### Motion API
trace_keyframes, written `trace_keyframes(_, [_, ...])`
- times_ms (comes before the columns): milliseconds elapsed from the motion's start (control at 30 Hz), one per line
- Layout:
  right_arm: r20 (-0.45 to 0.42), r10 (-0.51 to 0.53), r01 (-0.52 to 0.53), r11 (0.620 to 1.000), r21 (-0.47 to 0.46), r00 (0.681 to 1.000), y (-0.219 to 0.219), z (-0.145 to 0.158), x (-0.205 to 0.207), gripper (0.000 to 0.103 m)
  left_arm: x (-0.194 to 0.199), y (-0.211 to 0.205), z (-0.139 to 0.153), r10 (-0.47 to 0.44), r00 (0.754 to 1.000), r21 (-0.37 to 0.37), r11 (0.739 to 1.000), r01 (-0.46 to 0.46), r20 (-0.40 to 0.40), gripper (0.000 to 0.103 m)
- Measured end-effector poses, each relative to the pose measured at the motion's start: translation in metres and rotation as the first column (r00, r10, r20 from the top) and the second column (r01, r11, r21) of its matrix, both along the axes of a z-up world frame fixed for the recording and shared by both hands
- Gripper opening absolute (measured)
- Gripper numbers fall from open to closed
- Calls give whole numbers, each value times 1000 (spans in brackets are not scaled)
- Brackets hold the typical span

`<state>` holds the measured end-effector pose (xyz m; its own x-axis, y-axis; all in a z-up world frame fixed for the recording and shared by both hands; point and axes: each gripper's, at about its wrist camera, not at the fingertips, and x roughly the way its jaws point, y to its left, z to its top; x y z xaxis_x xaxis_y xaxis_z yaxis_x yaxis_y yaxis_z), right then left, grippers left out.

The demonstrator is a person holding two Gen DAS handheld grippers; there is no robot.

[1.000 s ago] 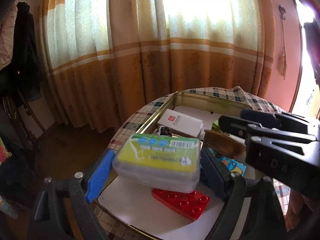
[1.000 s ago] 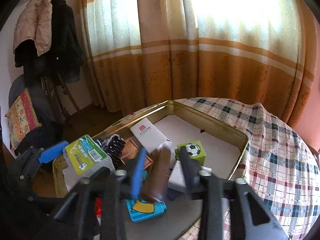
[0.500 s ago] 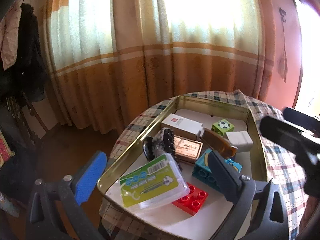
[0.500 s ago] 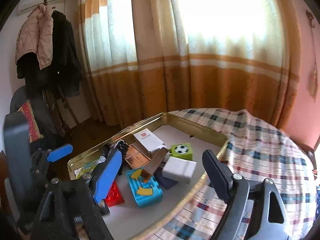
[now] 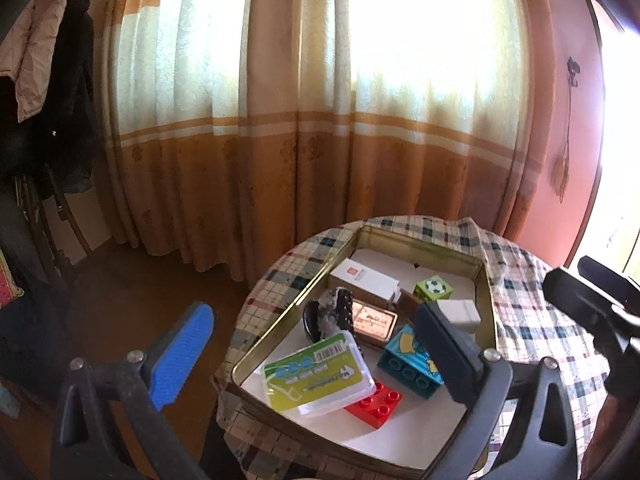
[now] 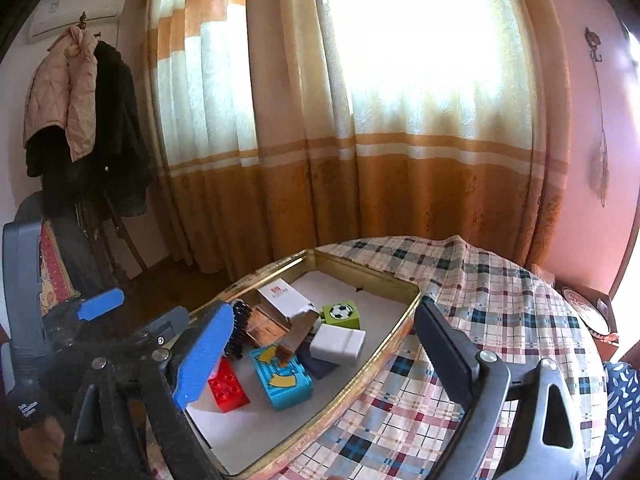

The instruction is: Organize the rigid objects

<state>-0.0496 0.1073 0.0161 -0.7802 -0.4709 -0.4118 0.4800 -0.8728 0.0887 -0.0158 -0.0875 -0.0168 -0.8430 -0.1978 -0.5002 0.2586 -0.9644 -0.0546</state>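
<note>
A gold metal tray (image 5: 486, 292) (image 6: 404, 320) on a plaid-covered round table holds the rigid objects. In the left wrist view a clear case with a green label (image 5: 318, 376) lies on a red brick (image 5: 376, 402), by a teal brick (image 5: 410, 362), a copper tin (image 5: 374, 320), a white box (image 5: 364, 278), a green football cube (image 5: 433, 287) and a white block (image 5: 458, 311). My left gripper (image 5: 316, 360) is open and empty, raised above the tray's near end. My right gripper (image 6: 324, 356) is open and empty, raised over the tray's right rim.
The plaid tablecloth (image 6: 500, 312) covers the table right of the tray. Orange and cream curtains (image 6: 360, 140) hang behind. Coats (image 6: 84, 120) hang on a rack at the left. A black brush (image 6: 238, 332) lies in the tray.
My left gripper let go of the green-label case, which now lies in the tray on the red brick. My right gripper let go of the brown piece. Both opened and pulled back and up.
</note>
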Motion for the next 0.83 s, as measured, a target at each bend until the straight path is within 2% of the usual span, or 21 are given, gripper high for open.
trace_keyframes(200, [-14, 23, -23, 1000, 14, 1000, -10, 1, 4, 94, 1, -3, 3, 13, 1000, -6, 1000, -13, -2, 103])
trace_keyframes(833, [35, 18, -19, 999, 27, 999, -9, -16, -4, 94, -6, -12, -11, 35, 998, -3, 999, -34, 45, 103])
